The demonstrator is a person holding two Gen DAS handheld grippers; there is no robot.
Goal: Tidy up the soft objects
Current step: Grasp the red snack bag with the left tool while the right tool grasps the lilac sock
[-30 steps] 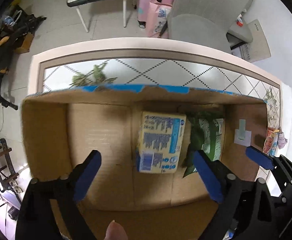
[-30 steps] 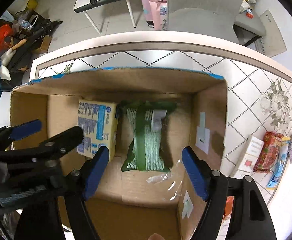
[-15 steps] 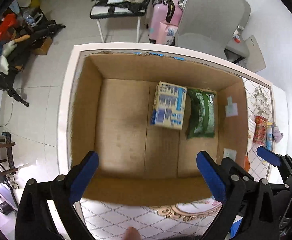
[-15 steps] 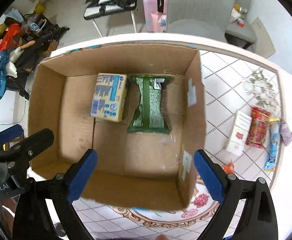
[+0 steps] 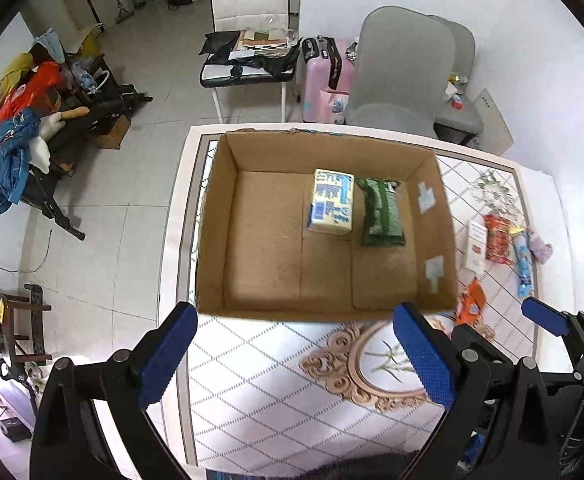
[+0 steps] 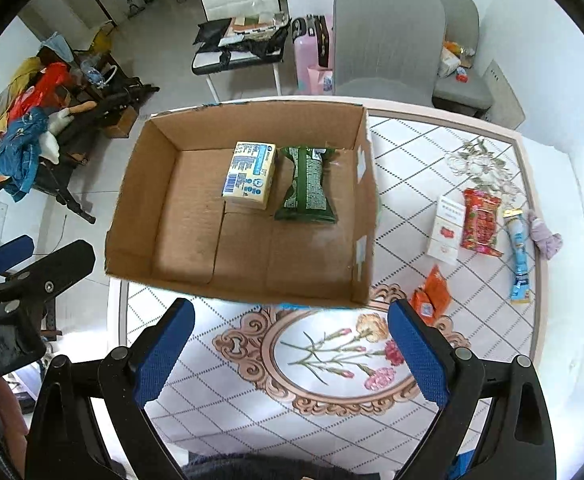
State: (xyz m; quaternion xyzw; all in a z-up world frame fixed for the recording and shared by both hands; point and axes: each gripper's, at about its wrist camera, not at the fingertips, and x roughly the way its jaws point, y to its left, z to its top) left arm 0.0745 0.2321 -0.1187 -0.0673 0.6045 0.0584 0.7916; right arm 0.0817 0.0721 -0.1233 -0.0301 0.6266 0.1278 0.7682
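An open cardboard box (image 5: 220, 232) (image 6: 140, 208) stands on the patterned table. Inside lie a yellow-blue pack (image 5: 332, 206) (image 6: 250, 178) and a green packet (image 5: 382, 212) (image 6: 306, 186), side by side. Right of the box lie a white carton (image 6: 446, 228), a red packet (image 6: 481, 222), a blue tube (image 6: 518, 256), a purple cloth (image 6: 546, 236) and an orange packet (image 6: 430, 296). My left gripper (image 5: 292, 356) is open and empty, above the table before the box. My right gripper (image 6: 288, 352) is open and empty, likewise.
The table (image 6: 332, 360) has a floral medallion in front of the box. Grey chairs (image 6: 388, 40) stand behind the table. A white chair with clutter (image 5: 248, 52) and a pile of clothes (image 5: 16, 120) are on the floor to the left.
Both grippers have pulled up and back out of the box toward the near table edge. The two packs stay in the box. Both grippers stay open.
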